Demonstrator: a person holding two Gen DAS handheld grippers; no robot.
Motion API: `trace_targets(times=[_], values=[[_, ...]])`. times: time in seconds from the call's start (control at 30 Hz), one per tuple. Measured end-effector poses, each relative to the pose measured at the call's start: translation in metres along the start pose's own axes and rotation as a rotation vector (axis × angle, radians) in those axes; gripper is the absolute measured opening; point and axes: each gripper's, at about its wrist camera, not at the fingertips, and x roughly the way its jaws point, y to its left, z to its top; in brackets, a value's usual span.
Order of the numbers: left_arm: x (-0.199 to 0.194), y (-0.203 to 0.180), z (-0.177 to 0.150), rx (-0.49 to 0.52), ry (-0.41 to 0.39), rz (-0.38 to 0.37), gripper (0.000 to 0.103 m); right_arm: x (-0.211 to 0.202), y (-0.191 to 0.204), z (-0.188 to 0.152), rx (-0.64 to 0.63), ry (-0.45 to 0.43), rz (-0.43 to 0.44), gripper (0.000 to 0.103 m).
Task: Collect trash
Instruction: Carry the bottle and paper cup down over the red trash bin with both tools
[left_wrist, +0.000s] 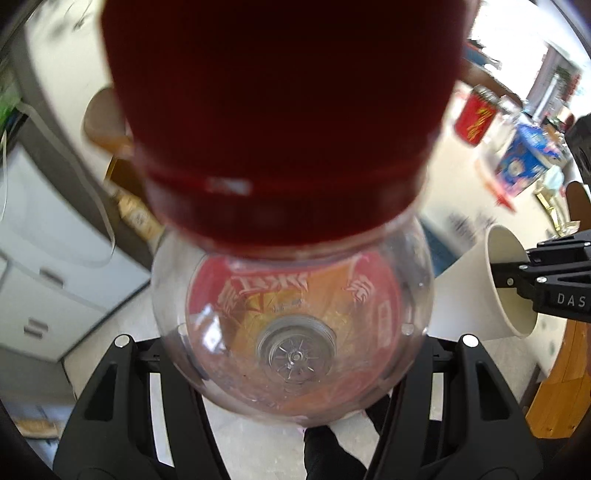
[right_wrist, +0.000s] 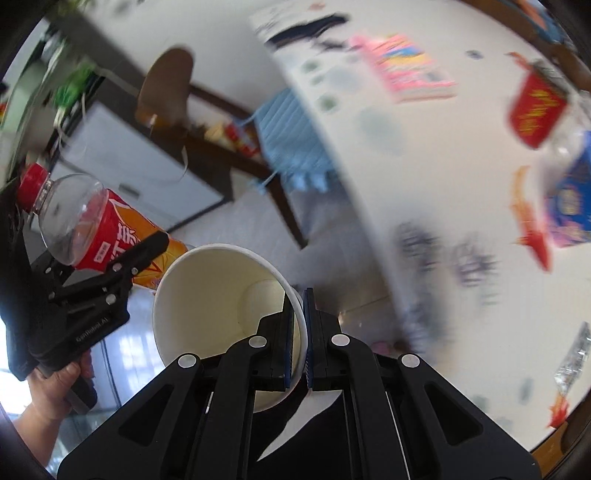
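My left gripper is shut on an empty clear plastic bottle with a red cap and a red-orange label; the cap fills the top of the left wrist view. The bottle and the left gripper also show in the right wrist view, at the left. My right gripper is shut on the rim of a white paper cup, one finger inside and one outside. The cup and the right gripper also show at the right of the left wrist view.
A white table holds a red can, a blue packet, a pink packet and wrapper scraps. A blue cloth hangs at its edge. A wooden chair and white drawers stand to the left.
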Motion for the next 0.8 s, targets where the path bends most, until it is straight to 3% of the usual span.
trace_targets(times=[0.23, 0.43, 0.8], values=[[0.046, 0.033, -0.059, -0.065, 0.1, 0.013, 0.057, 0.09, 0.046, -0.009, -0.074, 0.13, -0.008, 0.006], [0.117, 0.051, -0.095, -0.066, 0.207, -0.005, 0.057, 0.175, 0.063, -0.021, -0.108, 0.203, -0.045, 0.006], [0.238, 0.068, -0.154, -0.049, 0.337, -0.044, 0.056, 0.313, 0.043, -0.06, -0.09, 0.316, -0.113, 0.006]])
